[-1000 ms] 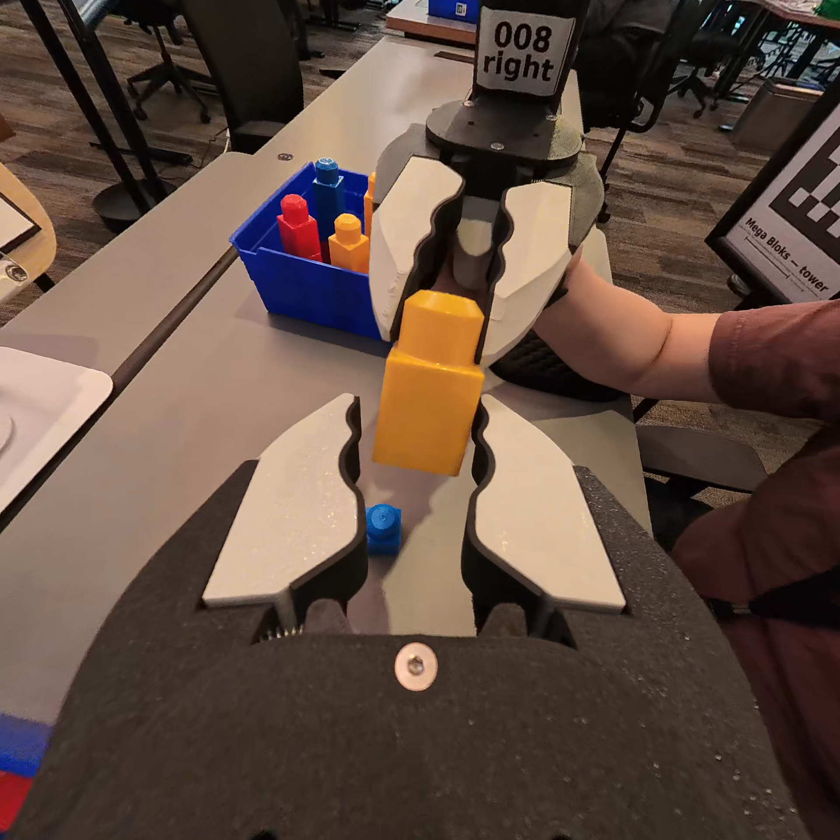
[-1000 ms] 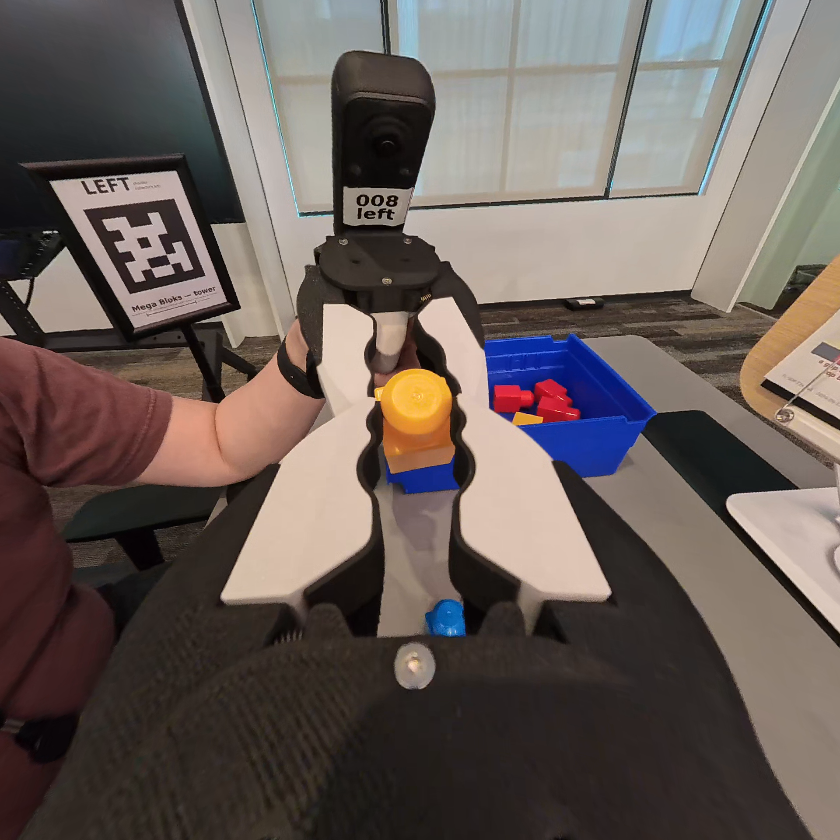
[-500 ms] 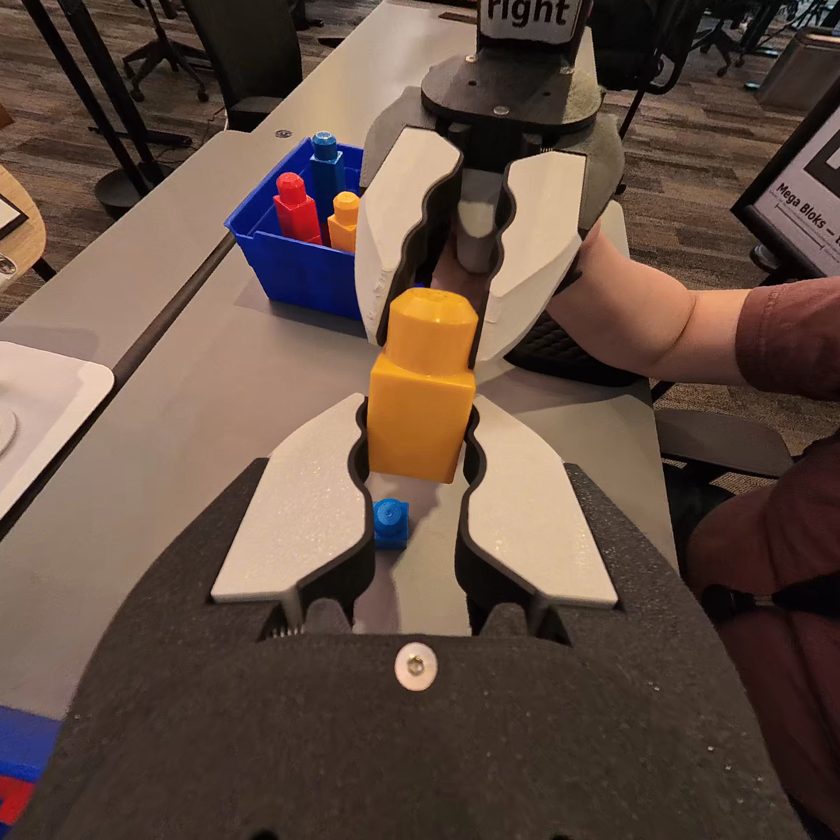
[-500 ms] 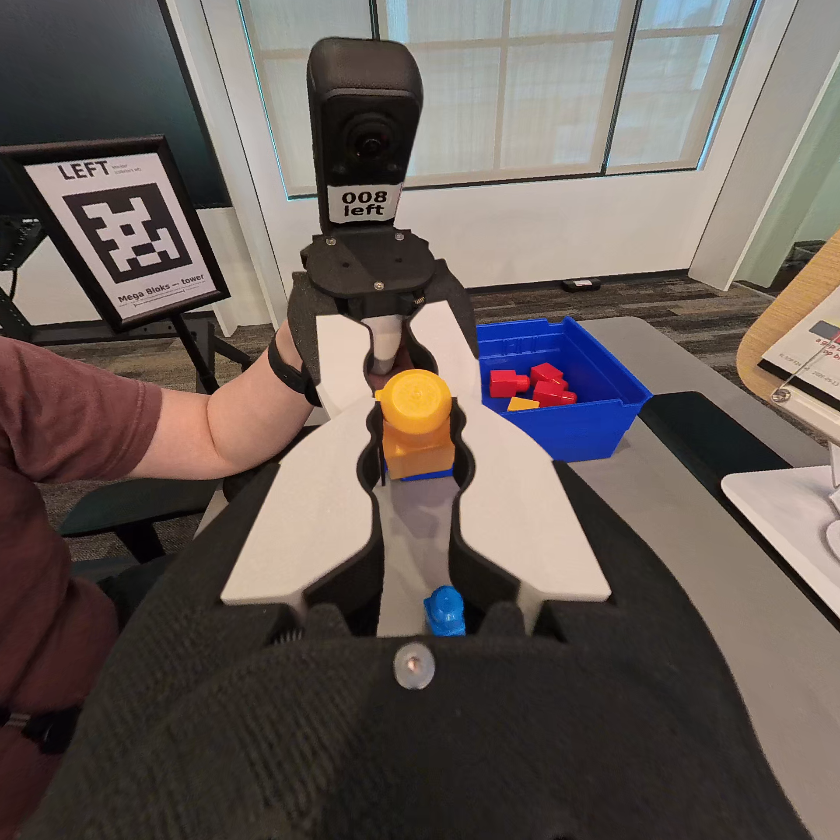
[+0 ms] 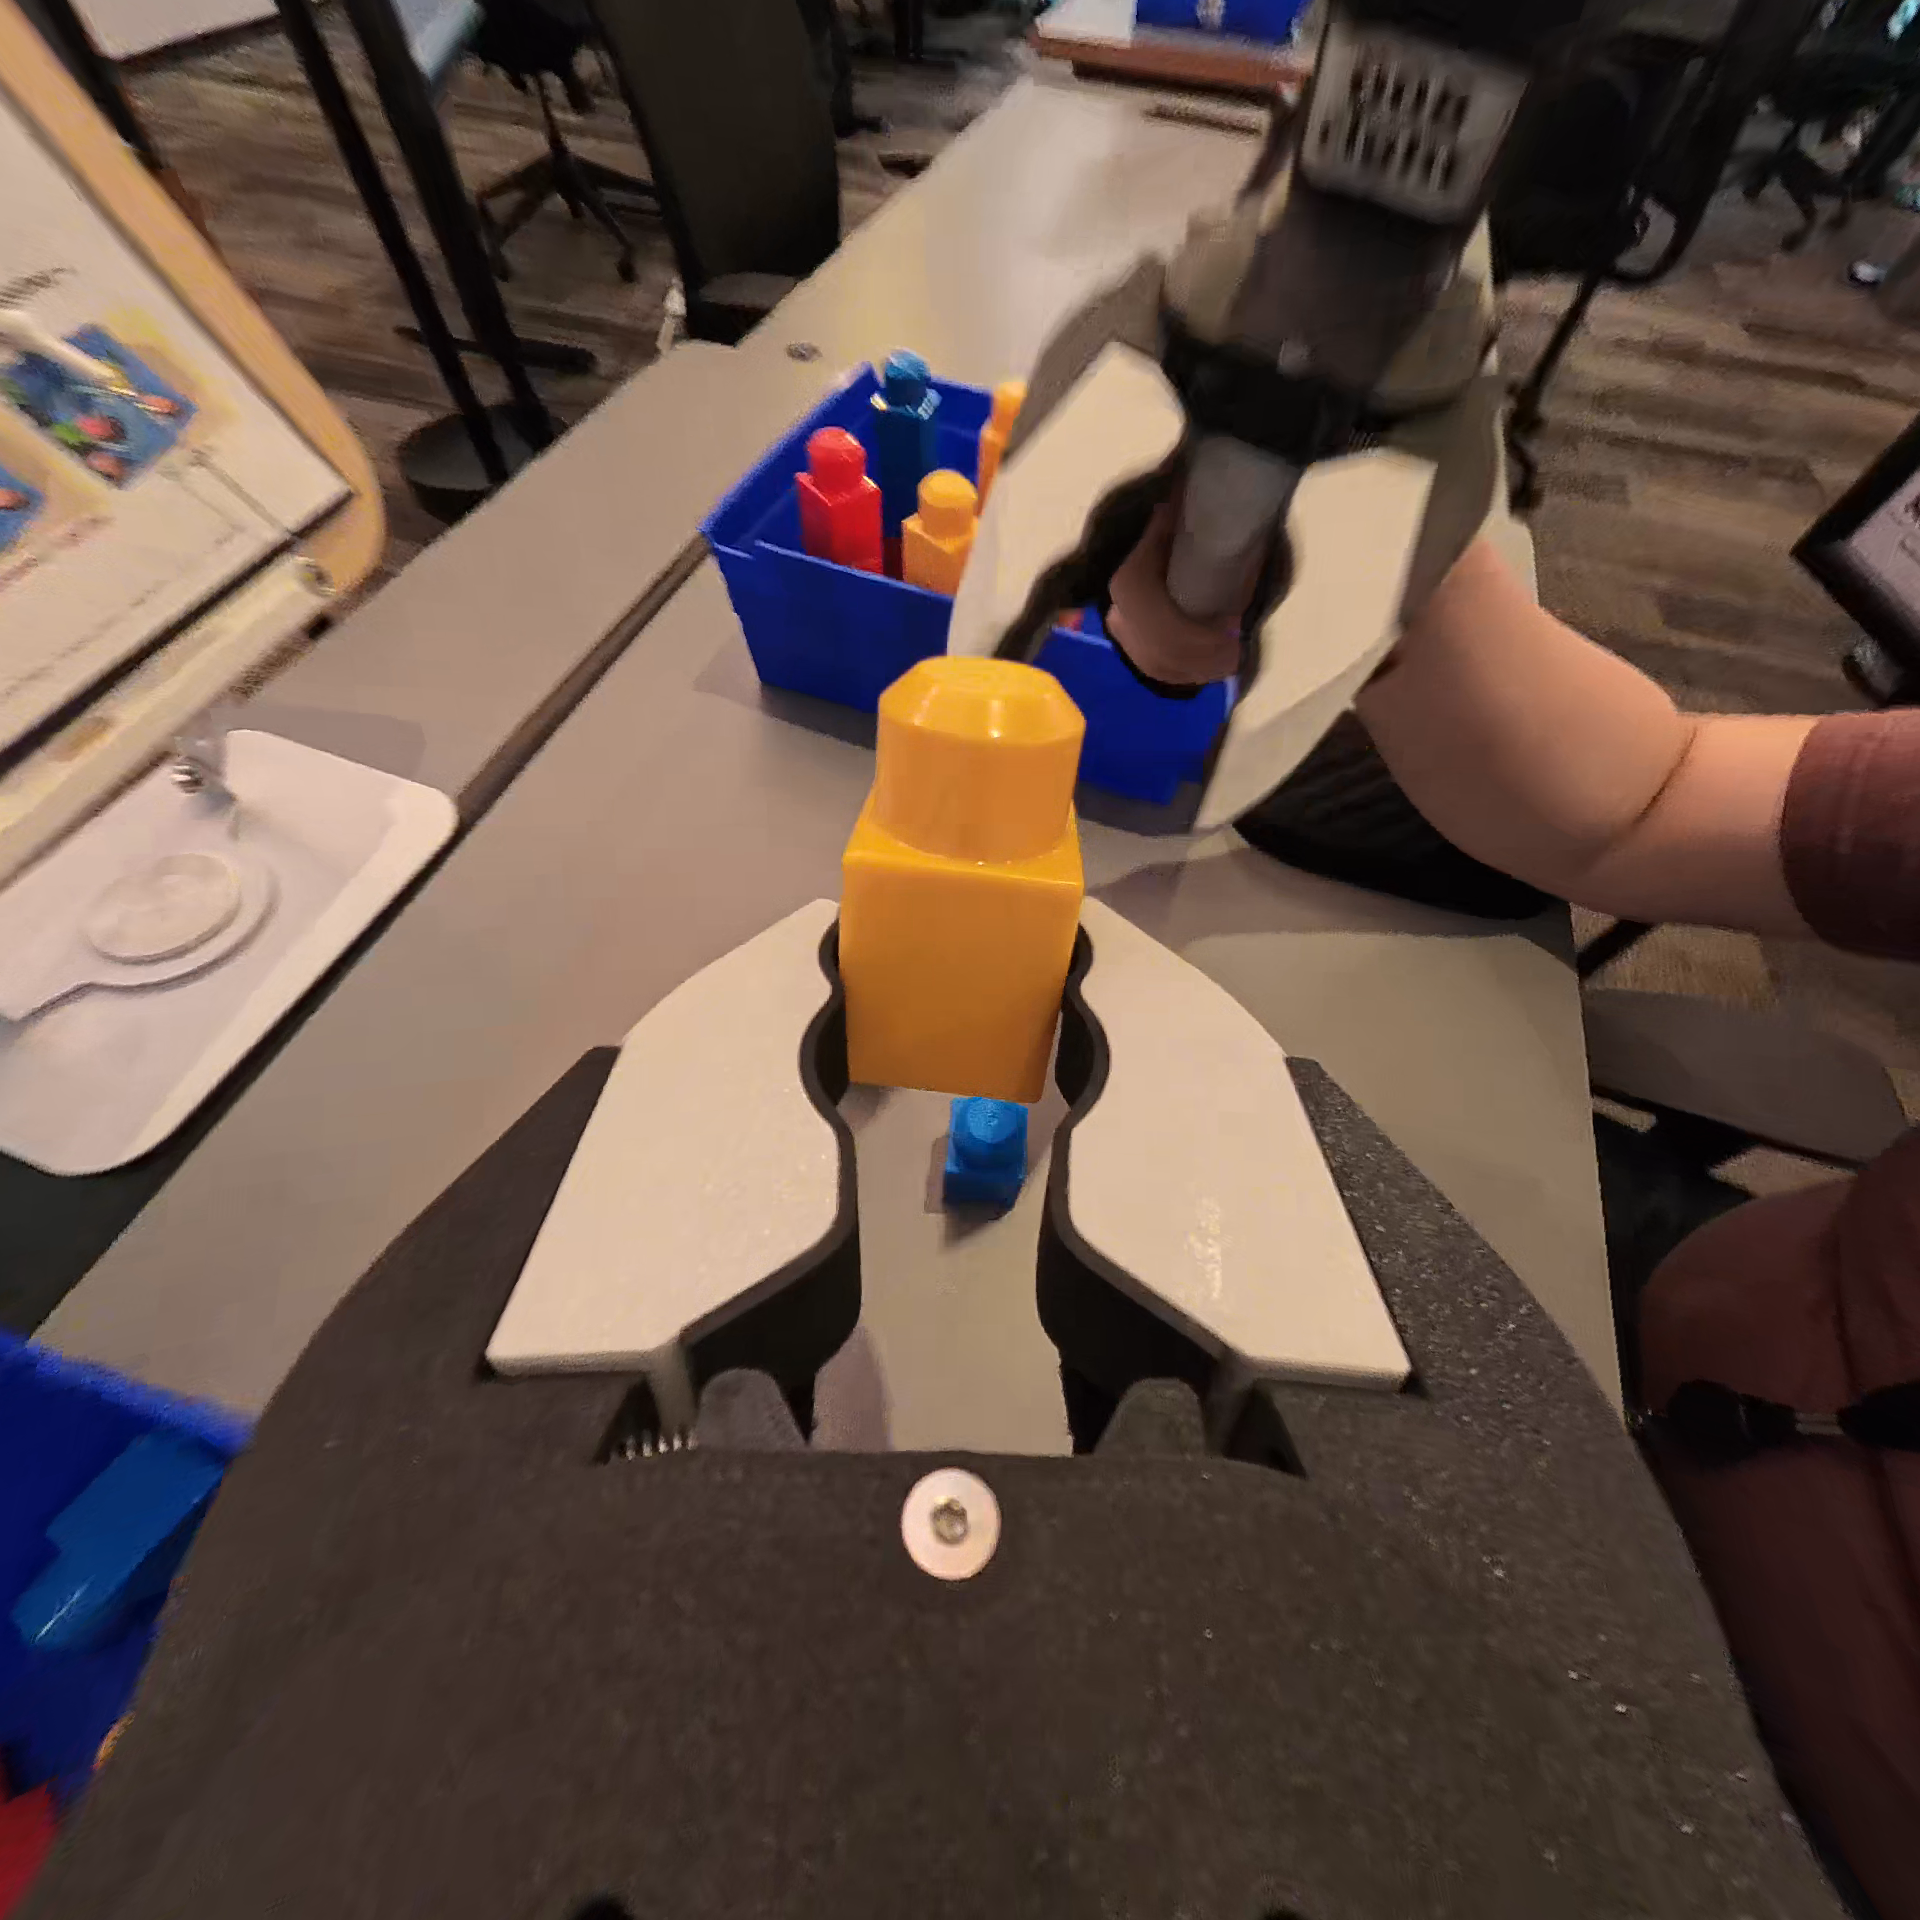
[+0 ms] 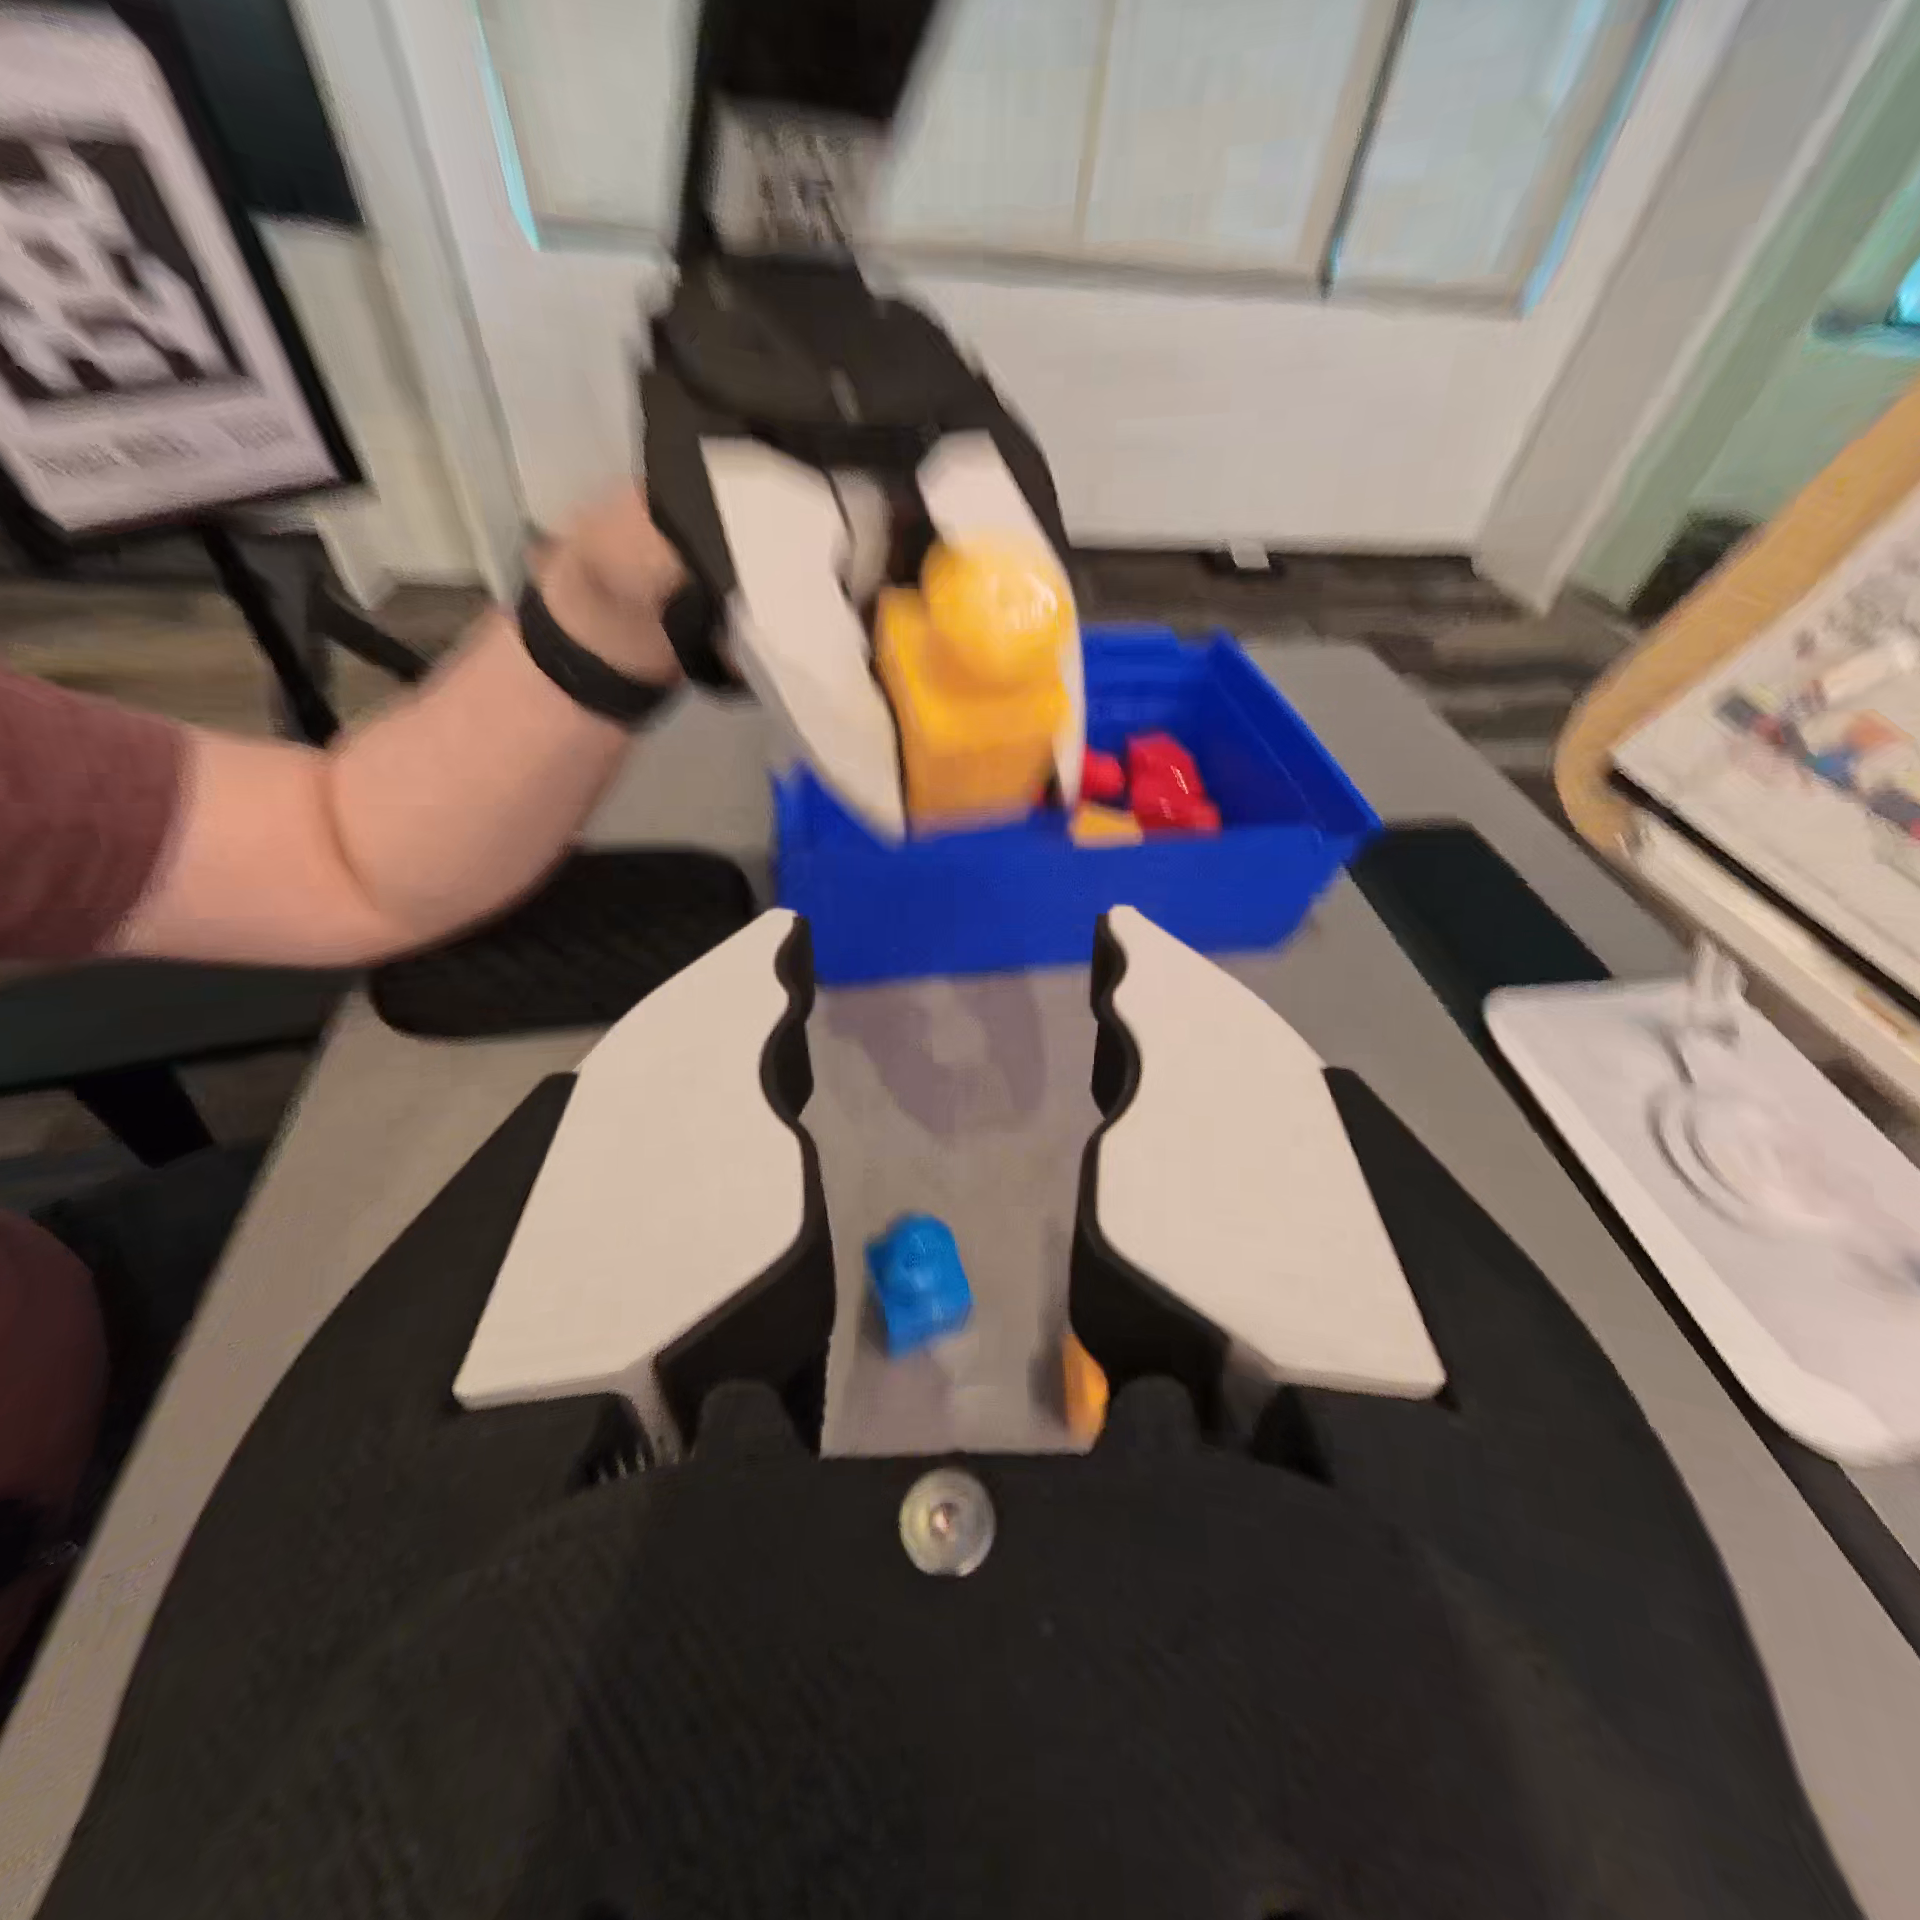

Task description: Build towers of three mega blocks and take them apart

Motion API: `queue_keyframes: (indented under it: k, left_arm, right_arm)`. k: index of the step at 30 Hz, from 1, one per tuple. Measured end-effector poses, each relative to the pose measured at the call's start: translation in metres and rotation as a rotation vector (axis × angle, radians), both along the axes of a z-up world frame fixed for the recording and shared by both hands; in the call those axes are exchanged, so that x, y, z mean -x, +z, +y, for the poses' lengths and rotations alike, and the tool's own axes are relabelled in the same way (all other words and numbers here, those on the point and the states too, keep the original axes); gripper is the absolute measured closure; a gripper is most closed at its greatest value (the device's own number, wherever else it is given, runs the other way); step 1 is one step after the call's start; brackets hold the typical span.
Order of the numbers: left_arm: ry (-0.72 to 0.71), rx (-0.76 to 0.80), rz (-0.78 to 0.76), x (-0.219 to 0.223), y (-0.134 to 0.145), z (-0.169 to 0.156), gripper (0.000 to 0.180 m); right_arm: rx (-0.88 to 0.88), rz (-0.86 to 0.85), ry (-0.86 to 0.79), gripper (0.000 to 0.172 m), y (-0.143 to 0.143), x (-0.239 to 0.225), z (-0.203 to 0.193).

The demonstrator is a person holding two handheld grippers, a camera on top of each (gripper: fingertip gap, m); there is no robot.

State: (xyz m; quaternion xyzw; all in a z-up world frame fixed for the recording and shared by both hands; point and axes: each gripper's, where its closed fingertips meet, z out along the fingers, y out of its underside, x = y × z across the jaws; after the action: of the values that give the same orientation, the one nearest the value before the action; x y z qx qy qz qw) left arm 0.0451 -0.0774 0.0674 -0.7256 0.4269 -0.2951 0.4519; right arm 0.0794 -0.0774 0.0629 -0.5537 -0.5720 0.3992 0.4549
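With my left gripper [image 5: 954, 1023] clamped on the orange block [image 5: 961, 914], pads pressing its two side faces low on the body and the stud pointing up, the block hangs above the grey counter [image 5: 520, 935], clear of the surface. My right gripper [image 6: 948, 971] has its jaws spread wide with nothing between them; from the left wrist view it sits off past the block, up and to the right. One small blue block [image 5: 984, 1153] stands alone on the counter below the held one. Main risk as I see it: the grip is only on the lower part of the orange block, so a fast swing or a crooked press onto the blue stud could twist it in the pads or tip the blue block over, since nothing is bracing it. The right wrist view is heavily blurred, so my alignment check from that side is poor. Another orange piece [image 6: 1083, 1387] lies near the blue one; can't tell its shape. A blue bin [image 5: 831, 623] with red, blue and orange blocks sits beyond, near enough to clip on a wide sweep. A white tray [image 5: 208, 935] off to the left side is out of the way.
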Motion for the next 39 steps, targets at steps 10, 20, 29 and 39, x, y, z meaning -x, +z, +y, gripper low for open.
queue_keyframes:
  k: [10, 20, 29, 39]
  left_arm:
    - [0.11, -0.122, -0.191, 0.069, 0.061, -0.014, 0.144]
    - [0.062, -0.116, -0.233, 0.061, 0.065, -0.018, 0.144]
    - [-0.002, 0.03, -0.222, 0.026, 0.034, -0.002, 0.144]
    - [-0.185, 0.258, -0.098, -0.044, -0.037, -0.006, 0.144]
  right_arm:
    - [0.077, -0.547, -0.251, 0.115, -0.155, -0.018, 0.072]
    - [0.187, -0.513, -0.172, 0.131, -0.198, -0.014, 0.068]
    - [0.255, -0.204, -0.187, 0.135, -0.109, -0.003, 0.065]
    - [0.34, 0.203, -0.057, 0.136, 0.039, -0.046, 0.022]
